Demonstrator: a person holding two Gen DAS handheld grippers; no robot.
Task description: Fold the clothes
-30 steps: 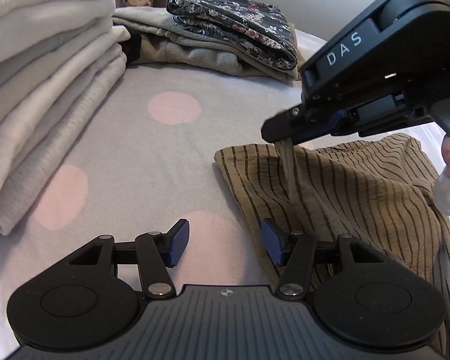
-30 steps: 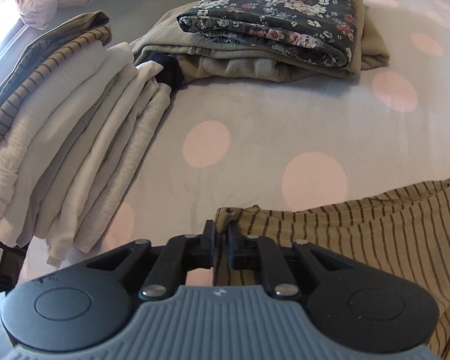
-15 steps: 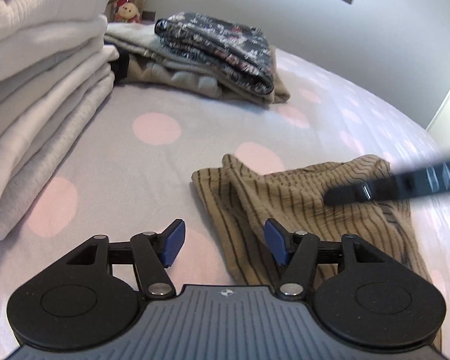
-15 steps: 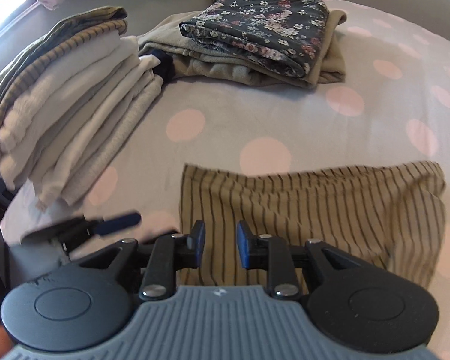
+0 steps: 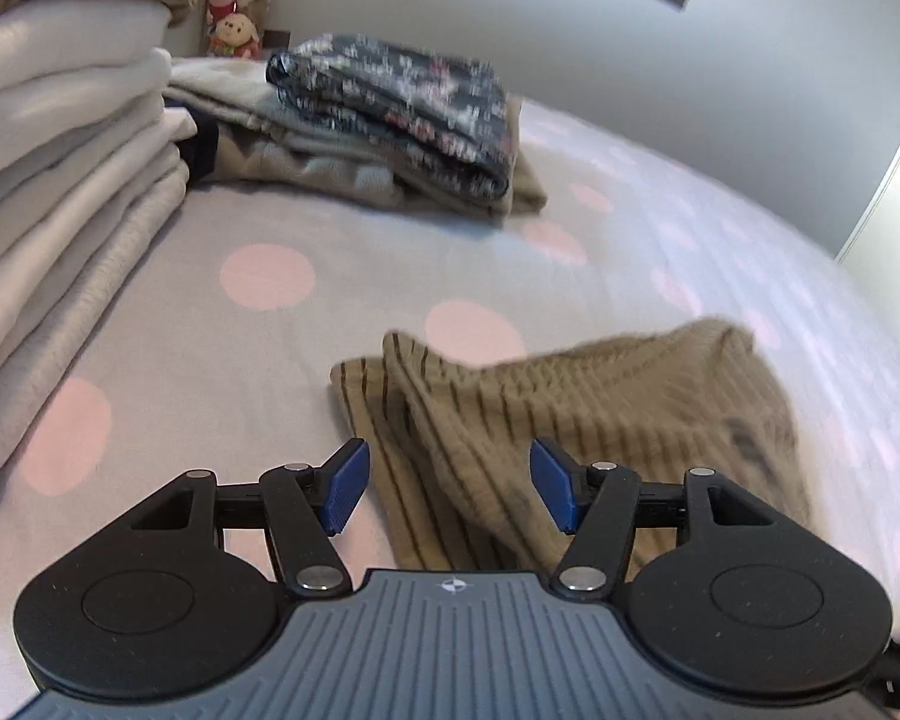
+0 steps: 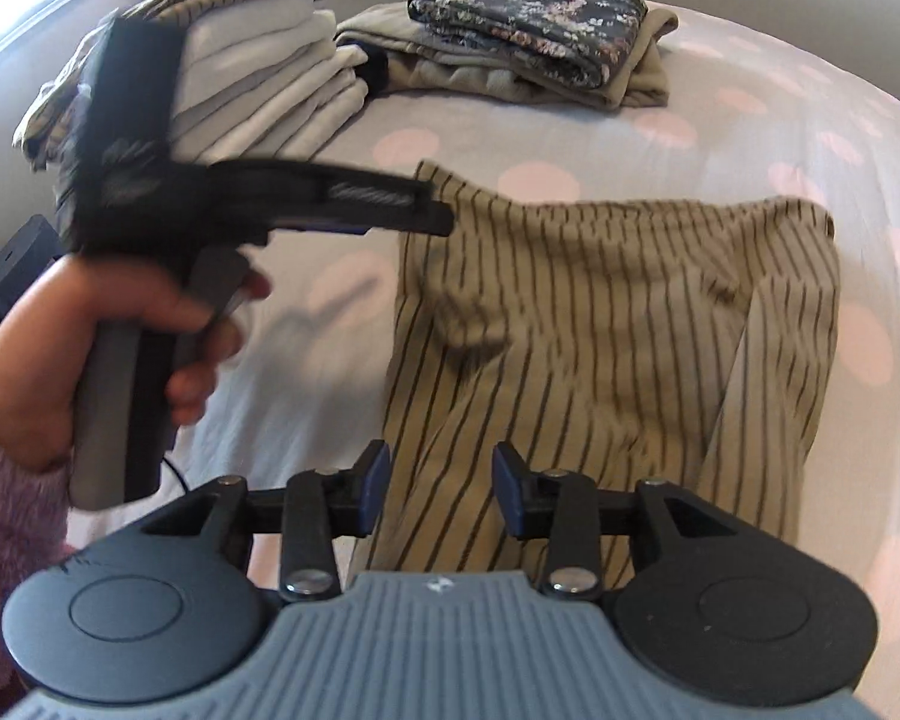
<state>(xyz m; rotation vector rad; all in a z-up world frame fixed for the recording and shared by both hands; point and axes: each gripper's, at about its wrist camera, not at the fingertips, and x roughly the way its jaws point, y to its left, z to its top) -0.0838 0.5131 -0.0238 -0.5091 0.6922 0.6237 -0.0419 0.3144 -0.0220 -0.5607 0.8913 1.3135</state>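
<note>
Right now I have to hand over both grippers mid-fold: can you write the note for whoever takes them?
Left gripper: open, holding nothing, above the near left part of the striped tan garment.
Right gripper: jaws opening, nothing pinched, over the garment's near edge.
Garment lies on the dotted bedspread, partly folded, still rumpled.
Done: white folded stack at left; floral pile at the back.
Left: flatten the garment, finish folding it, probably add it to a stack.
</note>
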